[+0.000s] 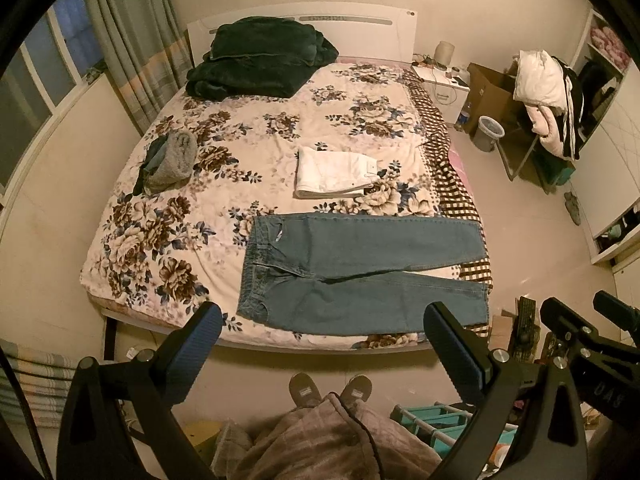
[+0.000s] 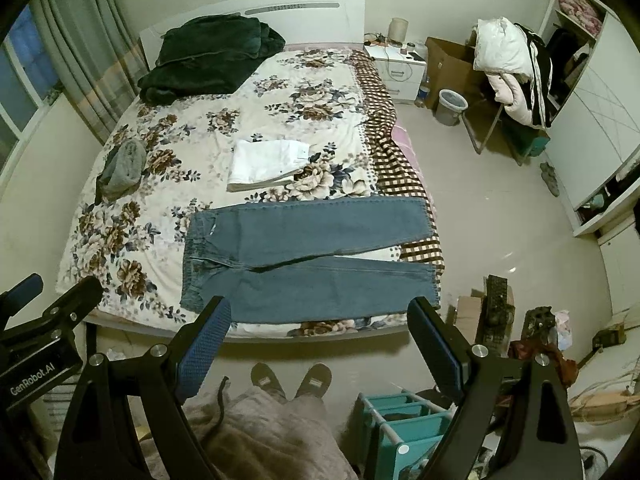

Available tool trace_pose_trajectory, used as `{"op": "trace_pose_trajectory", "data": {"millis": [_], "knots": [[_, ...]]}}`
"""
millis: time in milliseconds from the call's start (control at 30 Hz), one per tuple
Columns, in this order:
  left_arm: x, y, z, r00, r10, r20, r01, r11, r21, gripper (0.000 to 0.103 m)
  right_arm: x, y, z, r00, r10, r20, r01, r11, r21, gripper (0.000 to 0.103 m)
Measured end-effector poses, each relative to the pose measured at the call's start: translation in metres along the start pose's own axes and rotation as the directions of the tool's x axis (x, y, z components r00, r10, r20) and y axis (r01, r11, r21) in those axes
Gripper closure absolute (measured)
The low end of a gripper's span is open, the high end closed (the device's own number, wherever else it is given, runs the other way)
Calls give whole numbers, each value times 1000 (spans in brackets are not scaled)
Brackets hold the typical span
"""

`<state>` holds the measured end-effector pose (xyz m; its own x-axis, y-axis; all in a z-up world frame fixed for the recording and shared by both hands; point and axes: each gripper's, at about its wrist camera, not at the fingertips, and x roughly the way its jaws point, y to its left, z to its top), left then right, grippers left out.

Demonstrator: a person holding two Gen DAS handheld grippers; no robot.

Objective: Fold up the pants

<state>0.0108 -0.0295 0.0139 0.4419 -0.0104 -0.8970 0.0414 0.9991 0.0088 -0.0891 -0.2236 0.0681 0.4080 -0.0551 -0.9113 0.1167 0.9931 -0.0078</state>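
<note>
Both the left hand-held gripper (image 1: 322, 322) and the right hand-held gripper (image 2: 320, 316) point steeply downward side by side, jaws spread wide, nothing between them; the person's slippered feet (image 1: 330, 390) stand below.

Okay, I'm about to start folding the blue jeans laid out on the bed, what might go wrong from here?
1. The jeans lie by the bed's near edge, their leg ends reaching the side; a careless pull might slide them off the floral bedspread.
2. The legs are spread apart, so folding now may come out crooked.
3. The folded white pants lie just beyond; a wide sweep might disturb them.
Both the left gripper and the right gripper are open and hold nothing.
</note>
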Motion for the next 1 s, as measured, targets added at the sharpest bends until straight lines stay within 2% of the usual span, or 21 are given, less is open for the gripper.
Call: {"op": "trace_pose_trajectory", "data": {"millis": [1000], "knots": [[-7, 8, -16, 1000, -16, 6, 16, 1000, -13, 0, -9, 5, 2, 1000, 0, 2, 0, 1000, -10, 11]]}}
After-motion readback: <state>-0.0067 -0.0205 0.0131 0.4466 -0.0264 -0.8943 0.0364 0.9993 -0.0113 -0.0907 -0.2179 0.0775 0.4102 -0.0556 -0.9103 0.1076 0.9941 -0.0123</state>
